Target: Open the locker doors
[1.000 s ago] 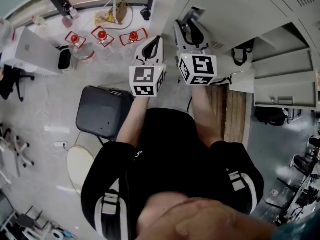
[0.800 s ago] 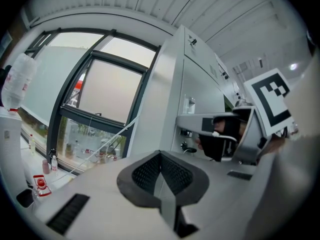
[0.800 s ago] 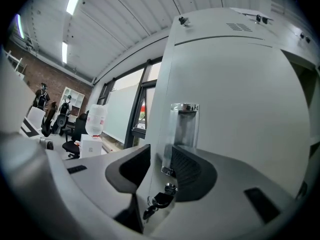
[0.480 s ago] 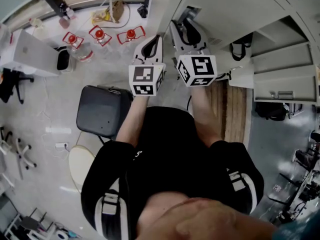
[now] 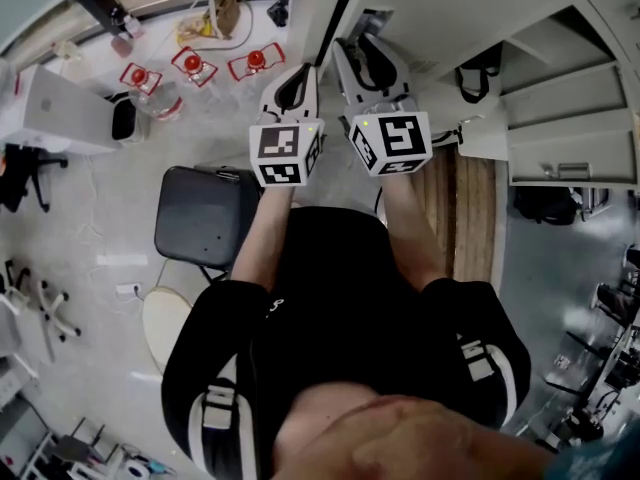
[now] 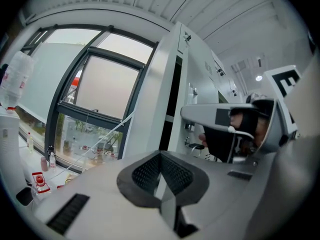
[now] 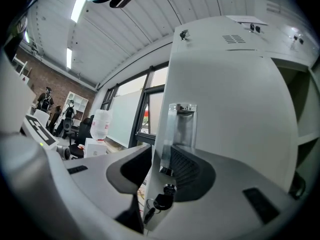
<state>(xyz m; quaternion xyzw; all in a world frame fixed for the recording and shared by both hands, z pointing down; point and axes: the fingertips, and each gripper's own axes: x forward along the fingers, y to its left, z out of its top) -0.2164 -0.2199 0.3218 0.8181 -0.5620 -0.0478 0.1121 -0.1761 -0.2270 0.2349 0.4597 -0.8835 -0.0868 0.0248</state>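
Two tools are up at the lockers: the right tool has its jaws around the grey locker door's edge by the handle, just closing in to pull it, while the left tool waits pinched together, empty.

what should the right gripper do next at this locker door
Probably finish closing the right gripper on the locker door, so it can be pulled. The door's edge stands between its fingers, just above the key; the fingers have just been closing but don't look pressed on it yet.
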